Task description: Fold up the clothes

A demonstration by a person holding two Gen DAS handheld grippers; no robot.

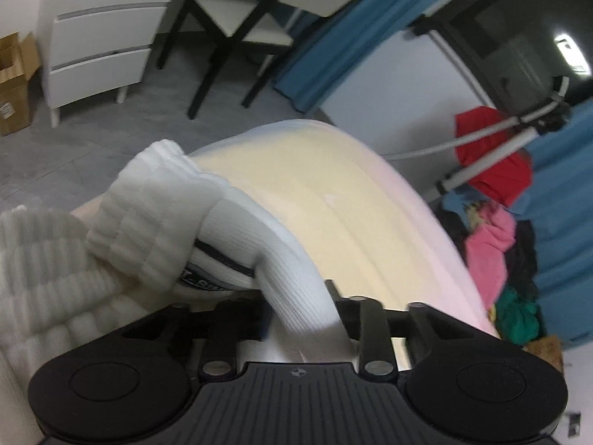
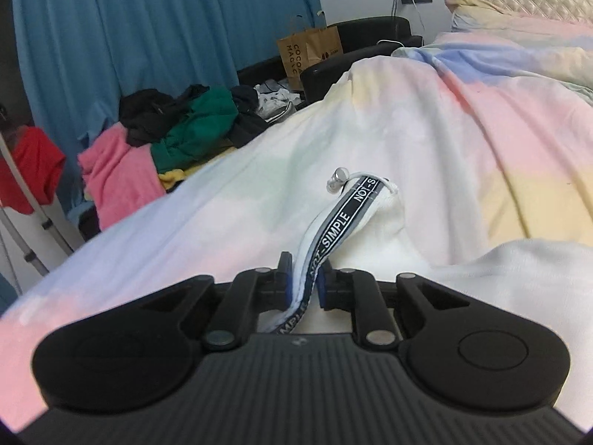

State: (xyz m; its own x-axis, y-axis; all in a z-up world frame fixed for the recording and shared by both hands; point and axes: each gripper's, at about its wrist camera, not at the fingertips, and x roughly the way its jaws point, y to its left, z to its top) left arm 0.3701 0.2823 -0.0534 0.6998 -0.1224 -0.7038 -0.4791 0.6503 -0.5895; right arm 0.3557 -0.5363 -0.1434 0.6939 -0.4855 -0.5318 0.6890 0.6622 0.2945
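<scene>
Right wrist view: your right gripper [image 2: 304,282] was clenched on the printed tape trim [image 2: 333,230] of a white garment [image 2: 374,233] lying on the pastel bedspread [image 2: 229,200]. Your left gripper [image 1: 335,311] pinched a ribbed white fold [image 1: 296,296] of that garment, lifted off the bedspread. Both grips looked narrow; a hard pull could have slipped the tape free or twisted the knit. Beyond the bedspread's edge, the heaped clothes [image 2: 155,137] sat against blue curtains [image 2: 148,29].

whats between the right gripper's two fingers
In the right wrist view, the right gripper is shut on a black printed strap of the white garment, which runs on over the pastel bedcover.
</scene>
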